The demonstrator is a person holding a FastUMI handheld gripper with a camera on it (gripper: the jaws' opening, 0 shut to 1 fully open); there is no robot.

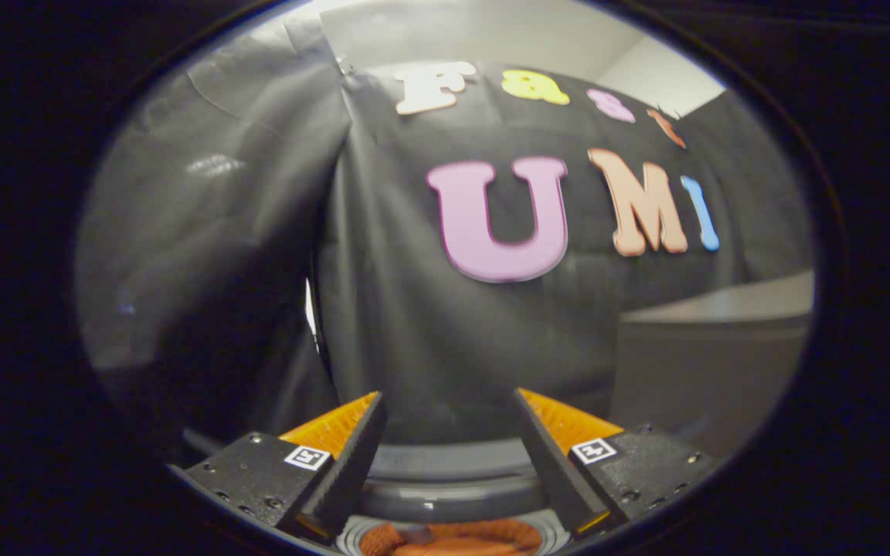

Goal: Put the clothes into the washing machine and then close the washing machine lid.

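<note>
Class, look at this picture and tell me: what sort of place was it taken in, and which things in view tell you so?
Probably a staged test booth set up for laundry. Black cloth hangs as walls, the open gripper hovers over a washing machine's round opening with orange clothes inside, and a grey counter stands beside.

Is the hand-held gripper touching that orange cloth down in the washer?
Apart. In the gripper view, the hand-held gripper is open with nothing between its fingers; the orange cloth lies below, inside the drum.

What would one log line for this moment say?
gripper: open, empty | orange clothes: in washing machine drum, below fingers | lid: state unclear
</note>
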